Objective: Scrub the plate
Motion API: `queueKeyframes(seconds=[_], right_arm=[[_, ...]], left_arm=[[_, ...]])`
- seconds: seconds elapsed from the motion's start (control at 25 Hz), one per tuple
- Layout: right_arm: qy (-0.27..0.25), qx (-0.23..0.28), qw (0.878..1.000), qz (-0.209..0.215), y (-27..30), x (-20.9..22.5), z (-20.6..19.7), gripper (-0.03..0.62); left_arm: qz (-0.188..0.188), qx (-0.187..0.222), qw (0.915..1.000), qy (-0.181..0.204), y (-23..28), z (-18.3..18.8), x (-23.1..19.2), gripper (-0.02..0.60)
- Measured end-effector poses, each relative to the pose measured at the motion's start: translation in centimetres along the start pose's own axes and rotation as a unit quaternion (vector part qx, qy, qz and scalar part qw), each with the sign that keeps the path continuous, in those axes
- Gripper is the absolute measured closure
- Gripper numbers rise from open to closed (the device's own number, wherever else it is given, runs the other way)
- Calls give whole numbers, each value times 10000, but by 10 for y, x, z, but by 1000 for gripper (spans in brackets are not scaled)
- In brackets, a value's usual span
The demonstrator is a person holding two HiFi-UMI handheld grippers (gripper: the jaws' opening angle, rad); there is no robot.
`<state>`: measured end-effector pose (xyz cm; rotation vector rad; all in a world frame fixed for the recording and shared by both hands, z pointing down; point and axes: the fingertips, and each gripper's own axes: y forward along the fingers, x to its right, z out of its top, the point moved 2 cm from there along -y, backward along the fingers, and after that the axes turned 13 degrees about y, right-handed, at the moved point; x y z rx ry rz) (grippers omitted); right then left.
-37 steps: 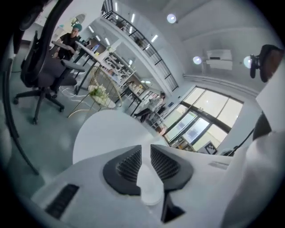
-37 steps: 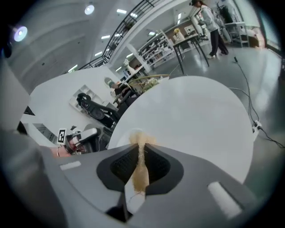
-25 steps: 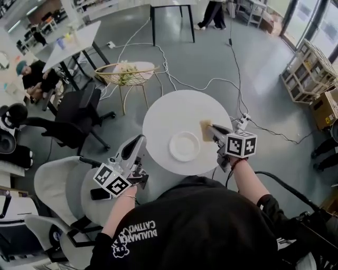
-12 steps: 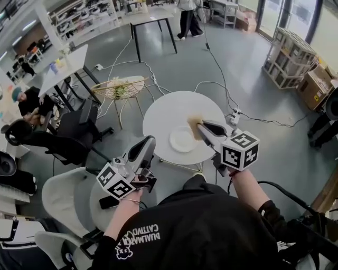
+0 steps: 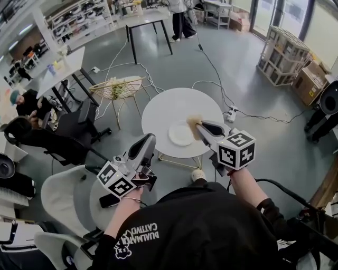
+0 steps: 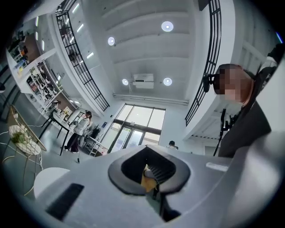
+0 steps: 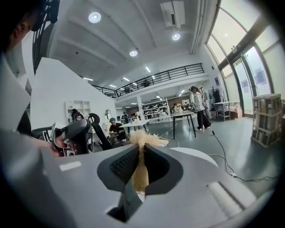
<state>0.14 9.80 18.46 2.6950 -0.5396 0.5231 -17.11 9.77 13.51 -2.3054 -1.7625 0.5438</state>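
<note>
I look down on a round white table (image 5: 174, 108). Just beyond its left edge stands a wire basket (image 5: 119, 87) on thin legs, with a black office chair (image 5: 79, 124) further left. A power strip (image 5: 231, 112) with cables lies just right of the table. Well beyond it, a person (image 5: 177, 16) stands by a black-legged table (image 5: 145, 21). Wooden crates (image 5: 285, 50) are stacked off to its far right.

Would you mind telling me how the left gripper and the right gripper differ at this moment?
The right gripper is shut on a tan scrub pad; the left gripper is shut, with only a yellowish bit in its gap. The right gripper shows over the round white table, beside the plate; the left gripper hangs at the table's left edge. Both carry a marker cube.
</note>
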Motion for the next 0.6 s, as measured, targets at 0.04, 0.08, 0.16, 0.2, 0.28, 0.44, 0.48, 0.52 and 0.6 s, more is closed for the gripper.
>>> queueKeyframes(seconds=[0.04,0.08,0.16,0.2,0.28,0.44,0.48,0.52,0.6], right_arm=[[4,7,10000,-36,0,-1,-1,554],[12,4,10000,-77,1,-1,-4,554],[22,-27,9999,-154,4,0,-9,554],[26,-48,9998,-179,6,0,-11,554],[51,-87,9998,-198,8,1,-11,554],[61,-119,9997,-202,9,5,-6,554],[53,-117,9997,-208,10,6,-5,554],[46,-117,9997,-217,12,7,-4,554],[33,-119,9996,-241,14,10,-3,554]], left_arm=[[-31,8,10000,11,-1,0,0,581],[-65,9,10000,18,-3,-1,0,581],[-119,-13,9999,25,-5,-3,-1,581],[-132,-28,9999,22,-6,-4,-2,581],[-127,-47,9999,-1,-5,-4,-5,581],[-96,-71,9999,-40,1,-4,-9,581],[-95,-70,9999,-42,2,-5,-10,581],[-97,-64,9999,-43,3,-5,-11,581],[-108,-50,9999,-42,5,-5,-14,581]])
